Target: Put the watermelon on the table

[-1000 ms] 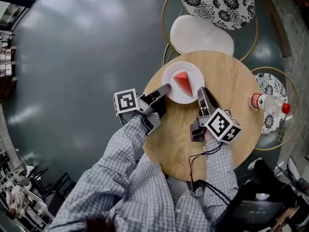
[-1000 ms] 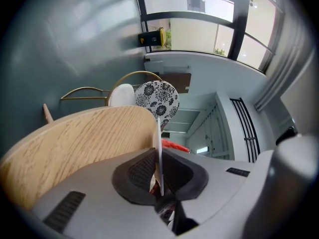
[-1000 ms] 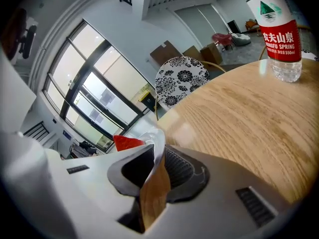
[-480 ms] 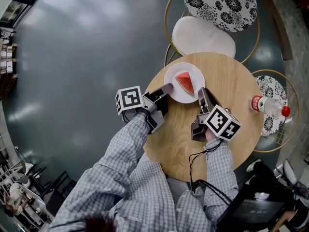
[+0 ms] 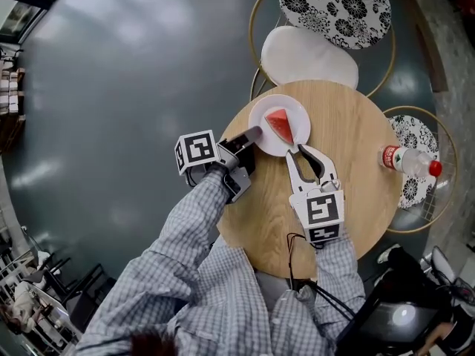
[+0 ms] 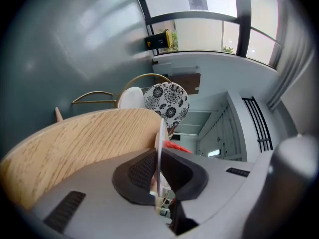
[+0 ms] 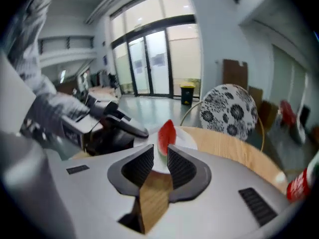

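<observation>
Location of the red watermelon wedge (image 5: pixel 280 125): lying on the white round plate (image 5: pixel 261 119) at the far-left edge of the round light-wood desk (image 5: pixel 349 147), as the head view shows it. The wedge is not on the desk surface itself. Whether the plate rests flat or is slightly raised cannot be told.

Left gripper (image 5: pixel 254 133): reaches in from the left side of the desk, fingers closed onto the near-left rim of the plate. In the left gripper view the plate's thin white edge (image 6: pixel 160 148) stands between the two dark ribbed fingers (image 6: pixel 142 171), pressed from both sides. The red of the wedge (image 6: pixel 177 147) shows just beyond.

Right gripper (image 5: pixel 303 153): held over the desk, pointing at the plate, tips at its near rim. Its fingers (image 7: pixel 182 169) stand apart with a narrow gap. Bare desk wood shows through the gap and nothing is pinched. The wedge (image 7: pixel 166 135) stands in line with that gap, just past the tips.

Other items: a clear plastic bottle with a red cap (image 5: pixel 408 159) lies on its side by the desk's right edge, well apart from the plate. A plain white seat (image 5: pixel 308 54) and a black-and-white floral cushion (image 5: pixel 334 6) stand beyond the desk
</observation>
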### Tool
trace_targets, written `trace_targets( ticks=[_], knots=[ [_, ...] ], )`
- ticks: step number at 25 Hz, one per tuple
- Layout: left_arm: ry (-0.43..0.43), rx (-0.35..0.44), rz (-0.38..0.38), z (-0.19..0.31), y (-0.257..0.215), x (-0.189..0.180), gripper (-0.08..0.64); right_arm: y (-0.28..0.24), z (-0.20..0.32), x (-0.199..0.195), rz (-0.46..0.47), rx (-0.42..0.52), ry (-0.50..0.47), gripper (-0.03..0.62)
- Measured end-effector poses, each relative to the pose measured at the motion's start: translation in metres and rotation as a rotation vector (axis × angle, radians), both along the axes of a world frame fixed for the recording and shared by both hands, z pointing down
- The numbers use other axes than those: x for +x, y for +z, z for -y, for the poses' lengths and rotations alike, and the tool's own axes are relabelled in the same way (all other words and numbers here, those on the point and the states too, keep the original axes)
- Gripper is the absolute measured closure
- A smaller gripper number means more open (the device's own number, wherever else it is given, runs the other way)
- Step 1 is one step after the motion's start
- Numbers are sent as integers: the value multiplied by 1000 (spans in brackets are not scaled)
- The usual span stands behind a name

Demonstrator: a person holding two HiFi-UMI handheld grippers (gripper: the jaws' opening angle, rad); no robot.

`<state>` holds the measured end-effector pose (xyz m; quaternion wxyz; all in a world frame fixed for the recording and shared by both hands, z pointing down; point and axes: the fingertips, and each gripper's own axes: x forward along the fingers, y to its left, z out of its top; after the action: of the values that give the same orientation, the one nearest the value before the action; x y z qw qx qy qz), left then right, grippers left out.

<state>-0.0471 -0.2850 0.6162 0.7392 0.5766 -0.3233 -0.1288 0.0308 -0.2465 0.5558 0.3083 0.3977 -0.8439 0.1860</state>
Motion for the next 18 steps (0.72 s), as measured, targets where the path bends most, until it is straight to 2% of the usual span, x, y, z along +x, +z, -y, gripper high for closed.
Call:
trace_targets(
  ticks=[2, 4, 7, 12, 14, 18],
  knots=[
    [0, -2, 3, 1, 1, 0, 528, 5, -12, -18, -186, 81, -189, 517],
    [-1, -4, 6, 1, 1, 0, 528, 14, -23, -33, -327, 137, -355, 517],
    [8, -5, 13, 1, 0, 1, 528, 26, -30, -46, -477, 191, -500, 518],
    [18, 0, 9, 0, -1, 1, 528, 45, -25, -42, -646, 228, -556, 525],
    [36, 22, 5, 1, -3, 2, 528, 45, -23, -41, -665, 237, -561, 539],
    [80, 66, 25, 4, -7, 4, 528, 42, -22, -41, -644, 219, -537, 543]
  ],
)
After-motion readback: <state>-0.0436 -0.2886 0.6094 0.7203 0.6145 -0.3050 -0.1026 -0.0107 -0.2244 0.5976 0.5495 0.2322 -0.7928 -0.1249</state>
